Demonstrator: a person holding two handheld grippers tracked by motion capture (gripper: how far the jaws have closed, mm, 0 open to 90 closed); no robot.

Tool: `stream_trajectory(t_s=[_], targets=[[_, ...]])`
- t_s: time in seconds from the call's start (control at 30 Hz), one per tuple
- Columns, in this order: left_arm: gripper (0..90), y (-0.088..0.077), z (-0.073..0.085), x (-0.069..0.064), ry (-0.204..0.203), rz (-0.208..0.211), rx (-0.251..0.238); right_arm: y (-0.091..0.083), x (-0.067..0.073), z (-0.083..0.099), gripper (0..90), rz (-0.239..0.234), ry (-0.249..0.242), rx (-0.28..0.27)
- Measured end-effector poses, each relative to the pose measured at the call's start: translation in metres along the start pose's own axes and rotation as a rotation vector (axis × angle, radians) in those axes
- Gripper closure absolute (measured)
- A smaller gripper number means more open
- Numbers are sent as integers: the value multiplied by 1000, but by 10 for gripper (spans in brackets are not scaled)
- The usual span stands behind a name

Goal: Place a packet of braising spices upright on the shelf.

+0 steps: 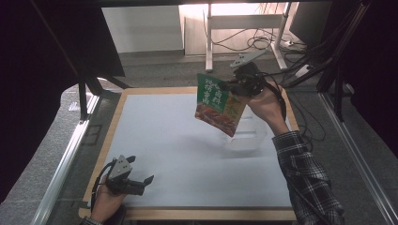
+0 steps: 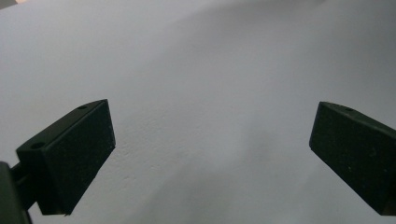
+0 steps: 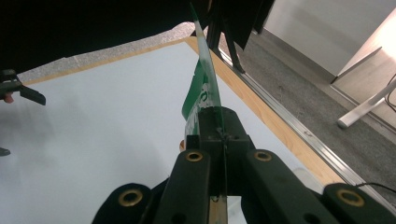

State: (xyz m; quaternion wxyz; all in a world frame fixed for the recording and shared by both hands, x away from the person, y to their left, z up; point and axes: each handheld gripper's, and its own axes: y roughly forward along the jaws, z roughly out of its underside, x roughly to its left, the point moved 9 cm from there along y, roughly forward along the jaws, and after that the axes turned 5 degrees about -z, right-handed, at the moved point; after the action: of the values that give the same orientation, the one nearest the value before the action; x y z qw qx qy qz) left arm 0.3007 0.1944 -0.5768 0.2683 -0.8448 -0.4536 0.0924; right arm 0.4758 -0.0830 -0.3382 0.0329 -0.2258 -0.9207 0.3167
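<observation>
A flat green food pouch (image 1: 218, 104) with a picture of a dish and yellow lettering hangs tilted in the air over the far right of the white table (image 1: 178, 150). My right gripper (image 1: 233, 86) is shut on the pouch's upper right edge. In the right gripper view the pouch (image 3: 204, 88) stands edge-on, pinched between the closed jaws. My left gripper (image 1: 151, 180) rests low at the near left of the table, open, nothing between its pads (image 2: 77, 154).
A clear plastic container (image 1: 245, 139) lies on the table just under the pouch. The table has a wooden rim (image 1: 112, 126). Metal rails, cables and desk legs stand beyond the far edge and along both sides.
</observation>
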Motion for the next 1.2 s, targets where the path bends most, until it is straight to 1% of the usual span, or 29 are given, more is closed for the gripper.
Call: stream_trajectory(t_s=[0.1, 0.3, 0.43, 0.7, 0.93, 1.07, 1.1, 1.2], targets=[[2, 0, 0, 0, -1, 0, 0, -6, -6, 6, 898, 15, 10, 8], [2, 0, 0, 0, 0, 0, 2, -19, -17, 19, 898, 31, 32, 18], [2, 0, 1, 0, -2, 0, 4, -27, -24, 29, 898, 44, 47, 35], [2, 0, 1, 0, 0, -2, 7, -40, -33, 50, 898, 61, 71, 79], [2, 0, 1, 0, 3, -4, 9, -52, -43, 69, 897, 88, 99, 100], [1, 0, 1, 0, 3, -4, 10, -60, -49, 74, 898, 114, 102, 111], [1, 1, 1, 0, 3, -4, 10, -61, -50, 74, 898, 115, 108, 113], [2, 1, 1, 0, 4, -4, 11, -59, -50, 76, 898, 114, 105, 128]])
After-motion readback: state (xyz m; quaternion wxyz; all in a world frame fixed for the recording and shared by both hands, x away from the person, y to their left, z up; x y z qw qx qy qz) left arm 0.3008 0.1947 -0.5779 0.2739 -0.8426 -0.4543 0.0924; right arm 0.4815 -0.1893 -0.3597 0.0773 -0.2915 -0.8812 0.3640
